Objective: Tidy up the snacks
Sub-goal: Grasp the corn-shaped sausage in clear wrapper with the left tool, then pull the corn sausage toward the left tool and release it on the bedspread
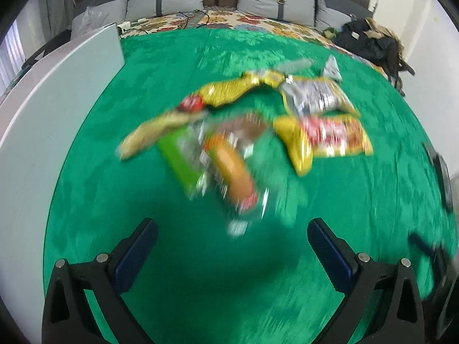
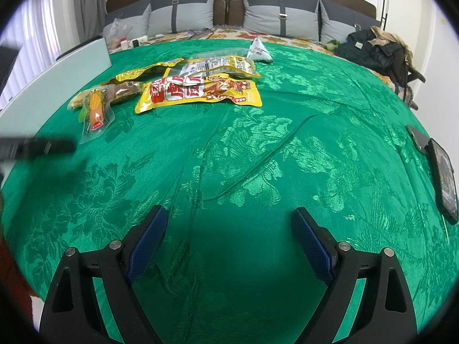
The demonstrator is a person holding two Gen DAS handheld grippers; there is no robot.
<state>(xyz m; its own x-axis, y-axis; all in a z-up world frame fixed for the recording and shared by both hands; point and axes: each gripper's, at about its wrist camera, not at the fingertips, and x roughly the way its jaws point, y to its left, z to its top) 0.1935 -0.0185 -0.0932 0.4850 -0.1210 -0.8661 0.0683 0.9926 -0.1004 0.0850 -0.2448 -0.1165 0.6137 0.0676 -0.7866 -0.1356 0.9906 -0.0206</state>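
Several snack packets lie in a loose pile on a green patterned cloth (image 2: 258,149). A yellow and red pouch (image 2: 200,90) sits nearest the middle, with a yellow and silver pouch (image 2: 213,66) behind it. A clear-wrapped corn sausage (image 2: 96,109) and a brown snack (image 2: 126,90) lie at the pile's left. A small white pyramid pack (image 2: 258,50) stands at the back. In the blurred left wrist view the sausage (image 1: 233,172) is just ahead of my open left gripper (image 1: 232,235). My right gripper (image 2: 229,220) is open over bare cloth, well short of the pile.
A white board (image 2: 54,86) runs along the cloth's left edge. A dark phone or tablet (image 2: 443,180) lies at the right edge. Grey pillows (image 2: 281,14) and a heap of dark bags (image 2: 378,48) sit at the back. The left gripper's blurred dark fingers (image 2: 37,146) enter from the left.
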